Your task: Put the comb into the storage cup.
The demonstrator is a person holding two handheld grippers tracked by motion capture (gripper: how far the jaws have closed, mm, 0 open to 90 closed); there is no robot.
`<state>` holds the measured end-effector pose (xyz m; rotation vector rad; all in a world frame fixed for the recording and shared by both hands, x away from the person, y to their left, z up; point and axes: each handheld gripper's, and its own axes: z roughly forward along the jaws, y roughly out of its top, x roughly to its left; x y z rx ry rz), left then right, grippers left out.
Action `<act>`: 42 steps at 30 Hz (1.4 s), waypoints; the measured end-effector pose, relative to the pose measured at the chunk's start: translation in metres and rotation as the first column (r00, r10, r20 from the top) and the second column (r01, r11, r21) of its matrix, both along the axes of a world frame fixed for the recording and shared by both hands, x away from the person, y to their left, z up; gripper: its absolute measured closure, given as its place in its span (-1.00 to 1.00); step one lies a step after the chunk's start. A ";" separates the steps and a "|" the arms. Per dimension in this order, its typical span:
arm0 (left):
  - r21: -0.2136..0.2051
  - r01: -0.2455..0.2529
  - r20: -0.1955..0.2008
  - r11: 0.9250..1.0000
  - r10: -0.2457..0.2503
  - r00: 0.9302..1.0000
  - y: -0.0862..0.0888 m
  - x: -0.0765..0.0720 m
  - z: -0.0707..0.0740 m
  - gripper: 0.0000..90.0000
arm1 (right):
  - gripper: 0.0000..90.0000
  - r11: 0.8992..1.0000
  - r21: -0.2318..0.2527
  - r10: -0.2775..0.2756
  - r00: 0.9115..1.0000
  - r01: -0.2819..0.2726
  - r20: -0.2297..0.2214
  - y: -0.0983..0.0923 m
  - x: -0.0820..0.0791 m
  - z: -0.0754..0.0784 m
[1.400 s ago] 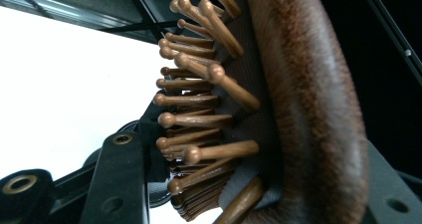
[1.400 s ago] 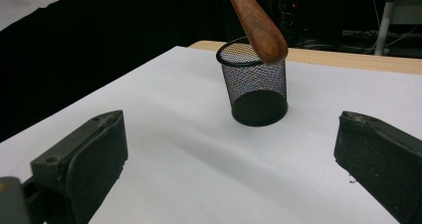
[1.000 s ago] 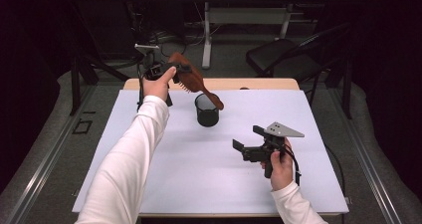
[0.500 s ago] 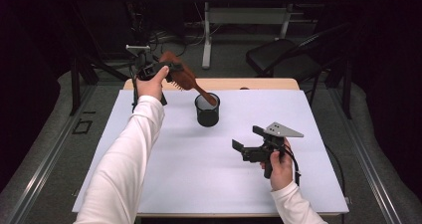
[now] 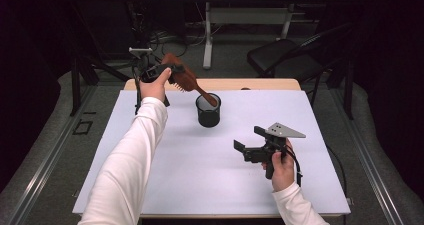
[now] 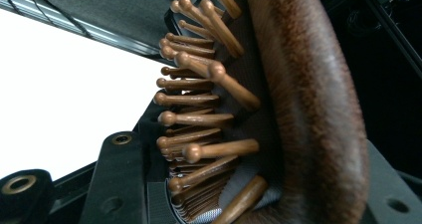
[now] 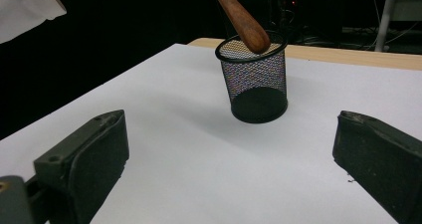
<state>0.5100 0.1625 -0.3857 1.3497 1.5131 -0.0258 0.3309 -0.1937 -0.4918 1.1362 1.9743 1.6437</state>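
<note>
left fingers (image 6: 149, 184) pinch hairbrush (image 5: 184, 78) | handle tip at cup (image 5: 208, 110) rim | right fingers (image 7: 224, 159) spread

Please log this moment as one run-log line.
left gripper: shut on wooden hairbrush | handle tip at mesh cup rim | right gripper: open, idle

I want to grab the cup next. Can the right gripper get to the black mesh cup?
Probably yes. The right gripper has its jaws open and bare table before the mesh cup, though the hairbrush handle dips into its mouth.
</note>
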 end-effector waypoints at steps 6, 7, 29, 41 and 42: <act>0.009 -0.009 0.006 1.000 0.009 1.000 0.001 0.001 -0.006 0.07 | -0.97 1.000 -0.002 0.000 1.000 0.000 -0.001 0.000 0.000 0.000; 0.004 -0.018 0.008 1.000 0.018 1.000 0.000 0.001 -0.007 0.07 | -0.97 1.000 -0.002 -0.001 1.000 0.001 -0.001 0.000 0.000 0.000; 0.008 -0.045 0.003 0.999 0.045 0.999 0.000 0.004 -0.034 0.07 | -0.96 1.000 -0.008 0.002 1.000 -0.002 -0.001 0.001 0.001 -0.002; 0.023 -0.035 0.000 0.999 0.035 0.999 -0.007 0.006 -0.044 0.07 | -0.96 1.000 -0.009 0.001 1.000 -0.001 -0.001 0.001 0.001 -0.002; 0.022 -0.035 -0.003 0.999 0.035 0.999 -0.007 0.006 -0.045 0.07 | -0.95 1.000 -0.009 0.000 1.000 0.000 -0.002 0.001 0.001 -0.002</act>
